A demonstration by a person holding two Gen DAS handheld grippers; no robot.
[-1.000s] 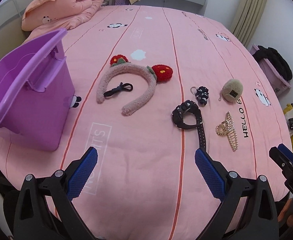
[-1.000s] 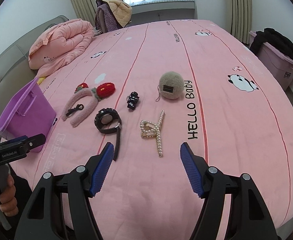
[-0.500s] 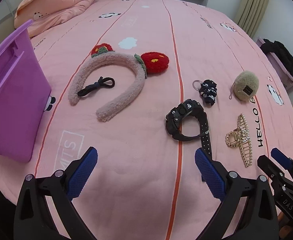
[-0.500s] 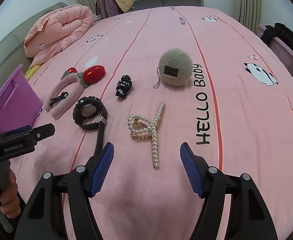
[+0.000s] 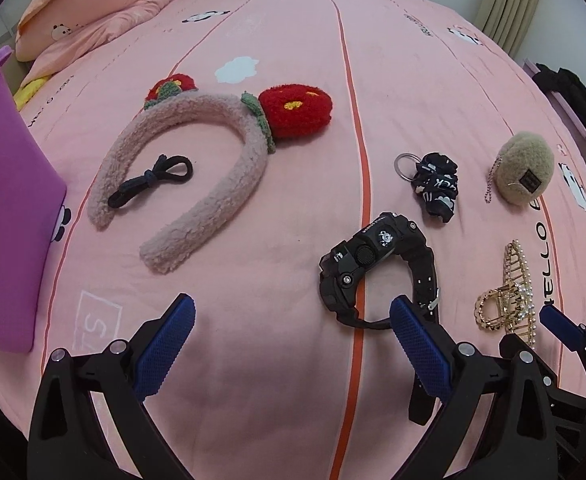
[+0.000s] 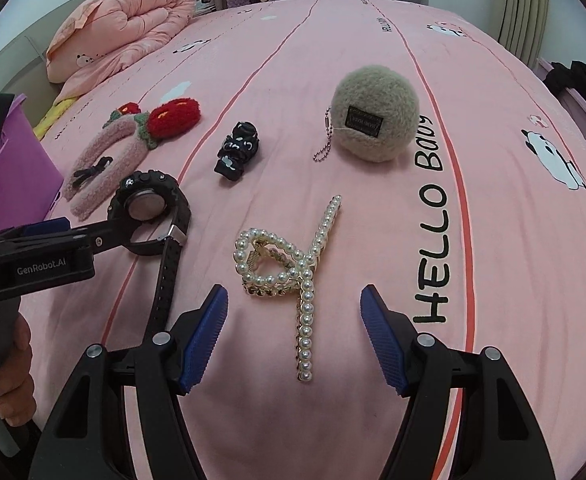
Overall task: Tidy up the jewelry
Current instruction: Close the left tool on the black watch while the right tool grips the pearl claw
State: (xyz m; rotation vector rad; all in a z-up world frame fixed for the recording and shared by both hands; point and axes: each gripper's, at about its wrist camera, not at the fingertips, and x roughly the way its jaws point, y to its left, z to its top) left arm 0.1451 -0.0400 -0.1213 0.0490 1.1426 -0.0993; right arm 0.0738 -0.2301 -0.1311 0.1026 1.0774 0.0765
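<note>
Pink cotton bedsheet (image 5: 293, 60) = work surface, items spread flat w/ gaps so each is grabbable. Purple plastic bin (image 5: 9, 216) at left edge, prob the drop target. Fuzzy headband (image 5: 197, 216) arcs around black hair tie (image 5: 151, 184). Rubbery black watch (image 5: 377, 276) just ahead of left gripper (image 5: 289, 344), jaws spread, empty. Pearl claw clip (image 6: 293, 264) lies between right gripper (image 6: 293, 336) fingers, also spread, not gripping yet.

On the bed (image 5: 293, 60) we see a row: the bin (image 5: 9, 200) at far left, then the headband (image 5: 197, 184) with the hair tie (image 5: 153, 184) inside its arc, the watch (image 5: 373, 276) nearer us, the scrunchie (image 5: 435, 186) behind it, the claw clip (image 6: 293, 264) right, the pompom (image 6: 375, 118) behind that.
</note>
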